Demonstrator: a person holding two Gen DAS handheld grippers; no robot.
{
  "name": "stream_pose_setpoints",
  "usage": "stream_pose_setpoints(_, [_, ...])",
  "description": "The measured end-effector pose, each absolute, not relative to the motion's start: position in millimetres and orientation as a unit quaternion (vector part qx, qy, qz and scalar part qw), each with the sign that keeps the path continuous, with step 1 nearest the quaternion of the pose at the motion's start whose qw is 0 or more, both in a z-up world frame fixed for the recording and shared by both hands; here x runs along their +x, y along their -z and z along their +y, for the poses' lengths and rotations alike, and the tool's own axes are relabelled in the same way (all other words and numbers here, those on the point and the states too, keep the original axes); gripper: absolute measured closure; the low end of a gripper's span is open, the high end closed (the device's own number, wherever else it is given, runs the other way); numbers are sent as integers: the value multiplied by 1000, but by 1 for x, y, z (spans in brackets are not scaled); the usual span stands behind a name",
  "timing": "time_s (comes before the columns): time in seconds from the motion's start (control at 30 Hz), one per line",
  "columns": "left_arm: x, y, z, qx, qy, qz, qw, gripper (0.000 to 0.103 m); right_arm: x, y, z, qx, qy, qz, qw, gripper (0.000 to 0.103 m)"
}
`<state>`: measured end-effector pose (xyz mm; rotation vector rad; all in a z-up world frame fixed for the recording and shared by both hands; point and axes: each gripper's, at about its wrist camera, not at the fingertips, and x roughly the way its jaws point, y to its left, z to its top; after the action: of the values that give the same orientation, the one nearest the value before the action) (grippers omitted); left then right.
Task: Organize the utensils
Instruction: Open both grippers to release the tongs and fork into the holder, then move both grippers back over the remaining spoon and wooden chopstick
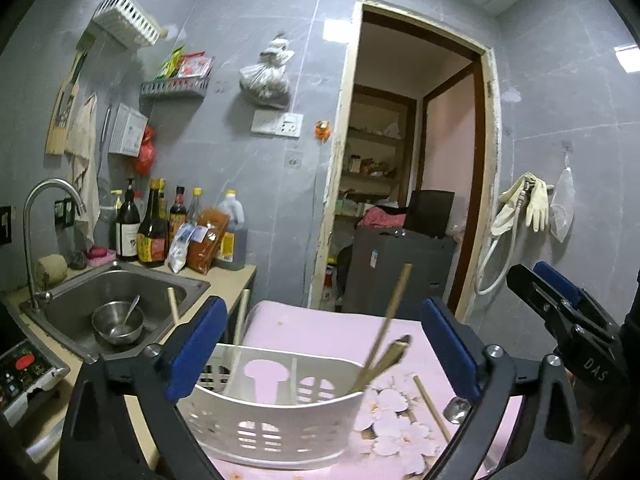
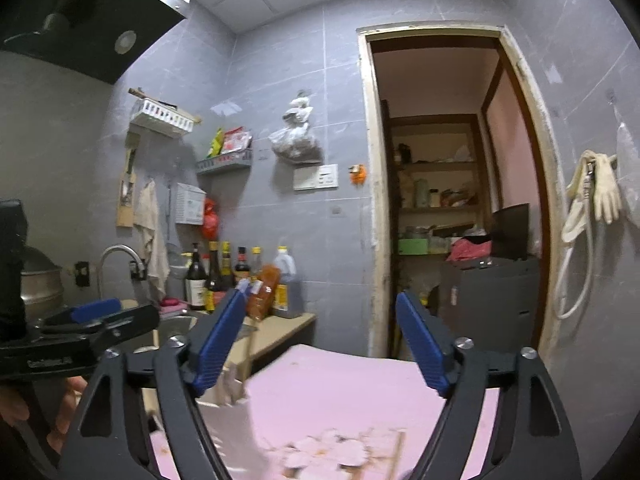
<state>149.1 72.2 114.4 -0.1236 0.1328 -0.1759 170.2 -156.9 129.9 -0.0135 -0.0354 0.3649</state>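
The left gripper, a black two-finger frame with blue pads, stands with its jaws wide apart and nothing pressed between the pads. Between the jaws, below and beyond the pads, sits the white slotted plastic utensil holder on the pink flower-printed table cover. Several pale wooden chopsticks lean in the right compartment of the holder, their tips projecting above its rim; a white stick-shaped utensil stands in the left compartment. One loose wooden chopstick lies flat on the table cover just right of the holder, and a shiny metal utensil end lies beside it near the right finger. The right gripper, of the same black and blue build, also has its jaws spread apart and clamps nothing; in its own view the table cover below is blurred and the holder is not clearly distinguishable. To the far left, a stainless steel sink contains a round metal bowl with a metal spoon resting in it. Dark sauce bottles stand on the counter behind the sink.
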Motion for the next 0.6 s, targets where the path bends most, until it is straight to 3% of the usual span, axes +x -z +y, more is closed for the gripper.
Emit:
stream_pose_setpoints(0.13, [144, -110, 53, -61, 101, 64, 991, 5, 165, -127, -180, -12, -169, -14, 985, 2])
stream_pose_setpoints(0.4, [138, -95, 21, -61, 113, 75, 989, 5, 158, -113, -215, -20, -151, -6, 988, 0])
stream_pose_setpoints(0.6, [145, -74, 0, -55, 131, 132, 981, 5, 164, -95, -231, -48, -140, 26, 989, 0])
